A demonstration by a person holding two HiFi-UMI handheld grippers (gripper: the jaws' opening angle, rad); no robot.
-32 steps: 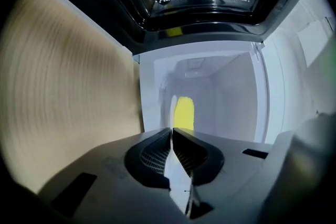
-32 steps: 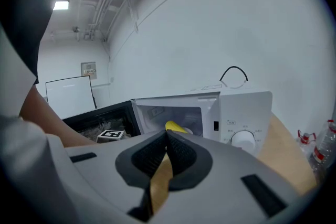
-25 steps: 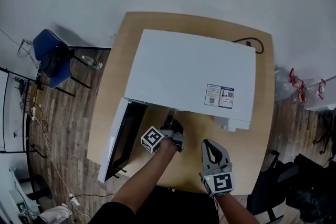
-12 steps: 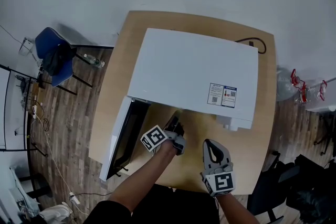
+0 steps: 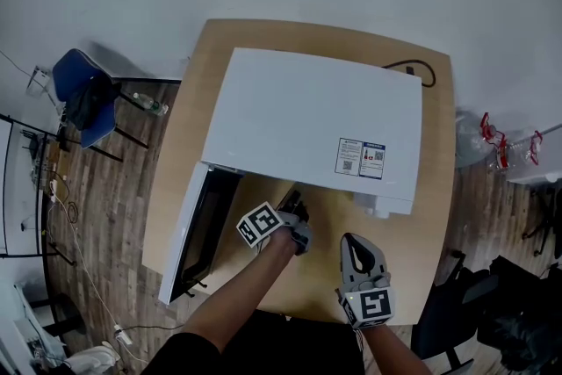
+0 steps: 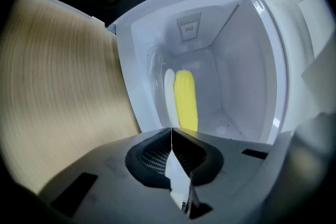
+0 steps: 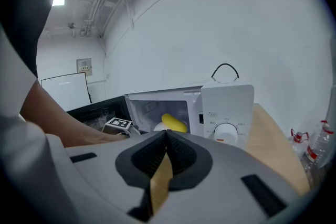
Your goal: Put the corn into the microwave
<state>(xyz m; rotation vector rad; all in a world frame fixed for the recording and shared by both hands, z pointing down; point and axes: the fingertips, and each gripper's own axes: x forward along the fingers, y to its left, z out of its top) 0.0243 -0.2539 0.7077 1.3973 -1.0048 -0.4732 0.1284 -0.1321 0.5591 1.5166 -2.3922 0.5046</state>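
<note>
The yellow corn (image 6: 185,99) lies on a white plate (image 6: 168,89) inside the white microwave (image 5: 316,123), whose door (image 5: 195,234) hangs open to the left. My left gripper (image 5: 297,211) is just outside the opening and points in at the corn, apart from it. Its jaws have just closed the last bit and meet tip to tip (image 6: 172,131) with nothing between them. My right gripper (image 5: 355,243) hovers over the table in front of the control panel (image 7: 227,115), shut and empty (image 7: 167,135). From there the corn (image 7: 173,123) shows through the opening.
The microwave fills most of the small wooden table (image 5: 413,233). A black cable (image 5: 413,68) loops behind it. A blue chair (image 5: 83,92) stands on the floor to the left, and bottles (image 7: 315,152) are off to the right.
My left gripper has shifted a little in front of the opening and rolled. The right gripper has stayed where it was.
</note>
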